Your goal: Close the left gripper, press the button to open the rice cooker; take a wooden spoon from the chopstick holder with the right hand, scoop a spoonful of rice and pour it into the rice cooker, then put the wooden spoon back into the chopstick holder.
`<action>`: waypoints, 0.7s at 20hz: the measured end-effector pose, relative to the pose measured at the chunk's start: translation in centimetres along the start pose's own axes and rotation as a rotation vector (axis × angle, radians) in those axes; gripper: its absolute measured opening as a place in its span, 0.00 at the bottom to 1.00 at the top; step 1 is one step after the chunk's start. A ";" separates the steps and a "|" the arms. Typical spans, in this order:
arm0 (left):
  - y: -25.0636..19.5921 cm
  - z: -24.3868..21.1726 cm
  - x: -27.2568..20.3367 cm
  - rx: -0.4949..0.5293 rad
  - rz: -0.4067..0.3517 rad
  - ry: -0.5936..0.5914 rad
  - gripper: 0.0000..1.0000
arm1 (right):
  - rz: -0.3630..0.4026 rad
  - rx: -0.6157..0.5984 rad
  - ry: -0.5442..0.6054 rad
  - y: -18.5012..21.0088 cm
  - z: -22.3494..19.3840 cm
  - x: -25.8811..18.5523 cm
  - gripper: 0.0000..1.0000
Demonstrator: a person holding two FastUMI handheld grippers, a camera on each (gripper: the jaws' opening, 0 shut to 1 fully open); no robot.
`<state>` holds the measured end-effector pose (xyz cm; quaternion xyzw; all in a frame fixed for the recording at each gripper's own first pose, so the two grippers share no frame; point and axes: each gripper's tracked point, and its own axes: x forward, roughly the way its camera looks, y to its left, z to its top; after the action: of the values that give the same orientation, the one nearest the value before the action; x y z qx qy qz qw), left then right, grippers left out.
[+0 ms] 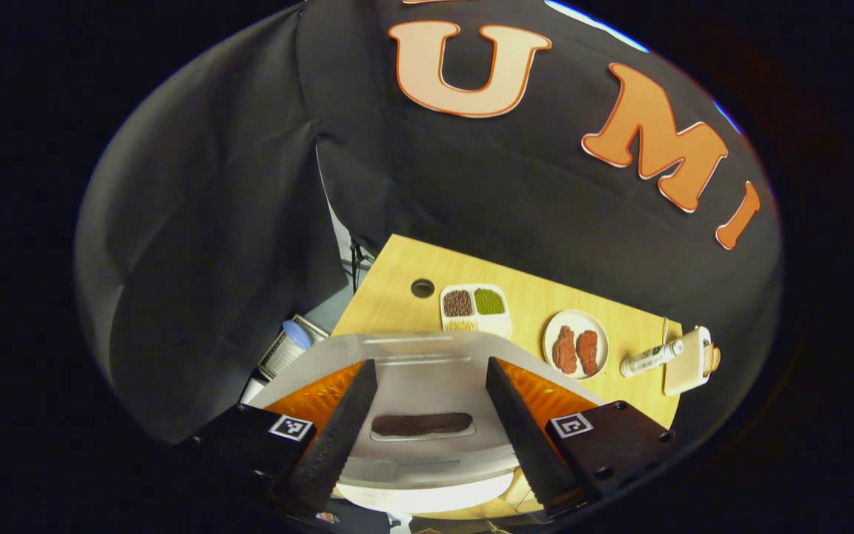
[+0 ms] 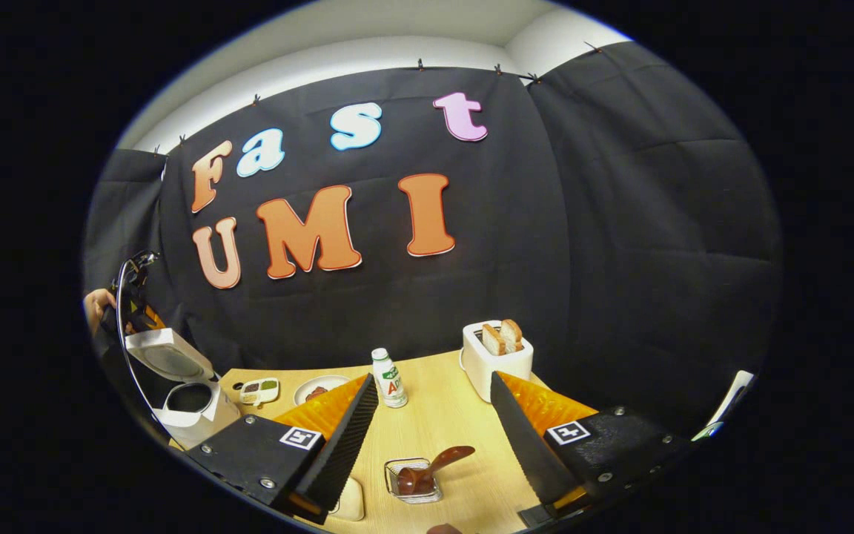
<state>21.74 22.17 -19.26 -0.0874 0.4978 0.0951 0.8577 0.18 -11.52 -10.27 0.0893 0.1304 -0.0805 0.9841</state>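
Our left gripper [image 1: 427, 437] had its fingers spread wide with nothing between them, hovering right over the raised lid of the rice cooker [image 1: 412, 371], whose dark window sat in the gap between the fingers. Past the lid we saw the wooden table [image 1: 397, 297] with a divided dish of beans [image 1: 475, 308], a plate with two pieces of meat [image 1: 576, 345], a small bottle [image 1: 651, 359] and the toaster [image 1: 688, 362] at the far edge. Our right gripper [image 2: 438, 437] was also wide open and held nothing, above the table near its front. Just ahead between its fingers stood the chopstick holder [image 2: 412, 482], a small clear container, with the wooden spoon [image 2: 442, 463] resting in it, handle tilted up to the right. Farther out we saw the bottle [image 2: 388, 378] upright and the toaster [image 2: 496, 360] with two slices of toast [image 2: 502, 337] sticking up. At far left of the right gripper view the rice cooker [image 2: 190, 404] stood open, lid up, dark pot showing, with a hand [image 2: 97, 304] just behind it.
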 end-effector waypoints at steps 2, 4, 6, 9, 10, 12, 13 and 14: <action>-0.1 -2.7 -0.2 0.012 0.006 0.041 0.97 | 0.027 -0.003 0.002 0.6 0.1 0.8 0.95; 0.3 -5.2 -0.2 0.024 0.016 0.079 0.97 | 0.060 -0.008 0.006 1.4 0.1 1.3 0.95; 0.4 -7.8 0.2 0.029 0.026 0.107 1.00 | 0.090 -0.014 0.011 2.4 -0.1 1.9 0.95; 0.1 -12.6 0.5 0.035 0.037 0.161 1.00 | 0.128 -0.030 0.025 3.8 -0.6 2.6 0.95; 0.1 -14.3 0.8 0.036 0.042 0.191 1.00 | 0.141 -0.038 0.030 4.1 -0.8 2.7 0.95; -0.1 -17.4 1.7 0.047 0.047 0.257 1.00 | 0.157 -0.053 0.033 4.7 -0.8 3.1 0.95; -0.4 -16.2 2.2 0.059 0.047 0.186 0.97 | 0.166 -0.054 0.036 5.1 -0.8 3.2 0.95; -0.4 -17.1 2.4 0.067 0.051 0.235 0.98 | 0.179 -0.054 0.036 5.7 -0.7 3.3 0.95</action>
<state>8.71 17.76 -29.68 -0.0563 0.6000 0.0892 0.7930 4.20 -6.32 -10.94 0.0756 0.1416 0.0127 0.9870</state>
